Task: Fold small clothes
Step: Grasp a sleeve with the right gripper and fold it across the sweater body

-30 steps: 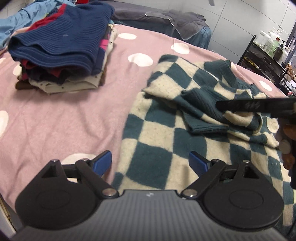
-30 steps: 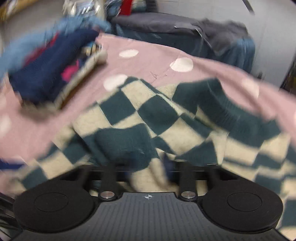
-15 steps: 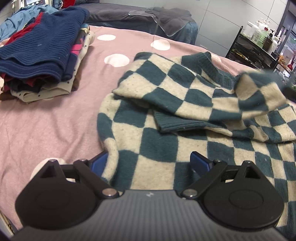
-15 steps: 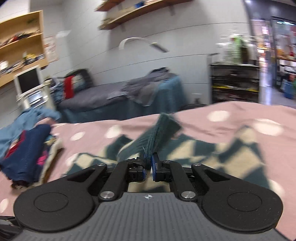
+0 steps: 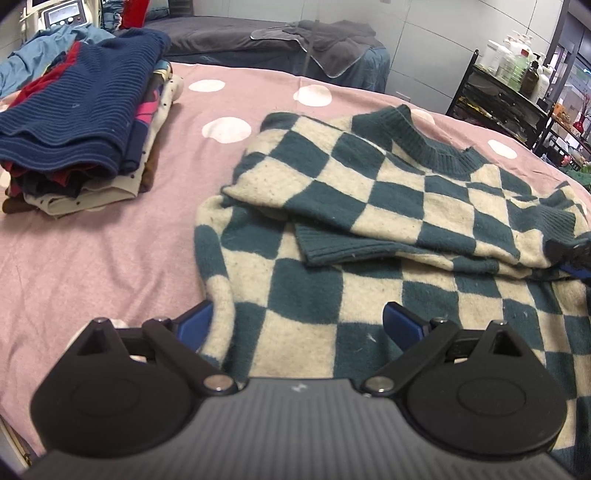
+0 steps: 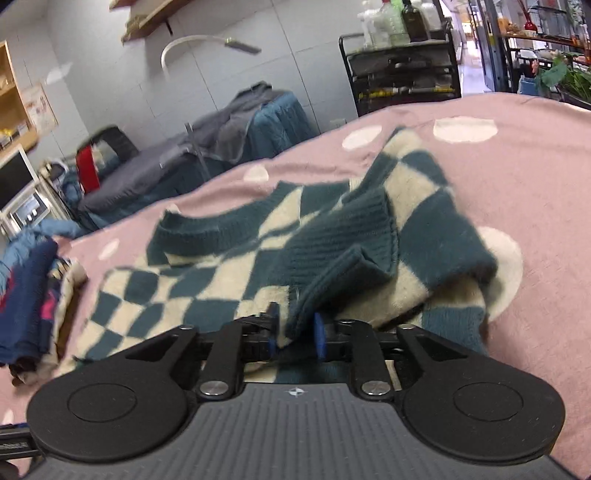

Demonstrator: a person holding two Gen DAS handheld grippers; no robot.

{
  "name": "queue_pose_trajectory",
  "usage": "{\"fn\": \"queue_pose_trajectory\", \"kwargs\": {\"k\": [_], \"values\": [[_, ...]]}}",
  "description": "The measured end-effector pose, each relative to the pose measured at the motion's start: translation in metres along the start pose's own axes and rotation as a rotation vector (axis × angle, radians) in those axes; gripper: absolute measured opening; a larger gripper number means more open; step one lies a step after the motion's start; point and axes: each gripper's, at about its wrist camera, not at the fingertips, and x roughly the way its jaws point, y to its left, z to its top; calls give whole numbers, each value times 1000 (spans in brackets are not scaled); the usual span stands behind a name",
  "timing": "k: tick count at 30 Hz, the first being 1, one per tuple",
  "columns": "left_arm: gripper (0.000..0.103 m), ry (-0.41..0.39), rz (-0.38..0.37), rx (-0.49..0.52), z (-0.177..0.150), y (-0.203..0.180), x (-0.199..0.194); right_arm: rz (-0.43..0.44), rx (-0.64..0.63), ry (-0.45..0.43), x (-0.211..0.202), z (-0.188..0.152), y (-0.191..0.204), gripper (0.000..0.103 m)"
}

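A: Pink spotted bedding (image 5: 110, 240) was noted across the left wrist view, with a stack of folded clothes (image 5: 85, 122) at far left and a trolley of bottles (image 5: 517, 74) at back right. Where was the garment?

B: The checked sweater (image 5: 332, 288) was laid on the bedding, collar away, one sleeve already crossed over the chest. The left gripper (image 5: 297, 321) was held wide over the hem's left corner; nothing was pinched, though cloth was seen between its fingers (image 5: 400, 325).

A: And the right wrist view?

B: A grey wall with a shelf (image 6: 155, 18) was recorded behind. The right gripper (image 6: 295, 334) was seen at the second sleeve's ribbed cuff (image 6: 343, 254), jaws opening, the knit between them and the pads judged just off it.

A: How was the release best done?

B: It was judged that the cuff should be let drop flat over the chest, not bunched as seen, and the gripper drawn back low so no loop was snagged. The hem corners were then thought best pinched squarely before the next fold.
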Motion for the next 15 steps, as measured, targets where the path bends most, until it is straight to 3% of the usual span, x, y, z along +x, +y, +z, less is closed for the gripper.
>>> {"fn": "queue_pose_trajectory", "kwargs": {"k": [4,8,10,12,15], "values": [[100,5,5,8,-1,-3,2,-149,-117,-67,-20,7,4,52],[100,-1,2,21,-2,-6,2,-165,-197,-179,-37,11,6,54],[100,0,1,24,-1,-7,3,-93,-251,-138,-25,16,10,51],[100,1,0,28,-1,-8,4,-56,-201,-66,-7,19,5,50],[100,-6,3,40,-2,-6,2,-117,-174,62,27,14,-6,51]]}}
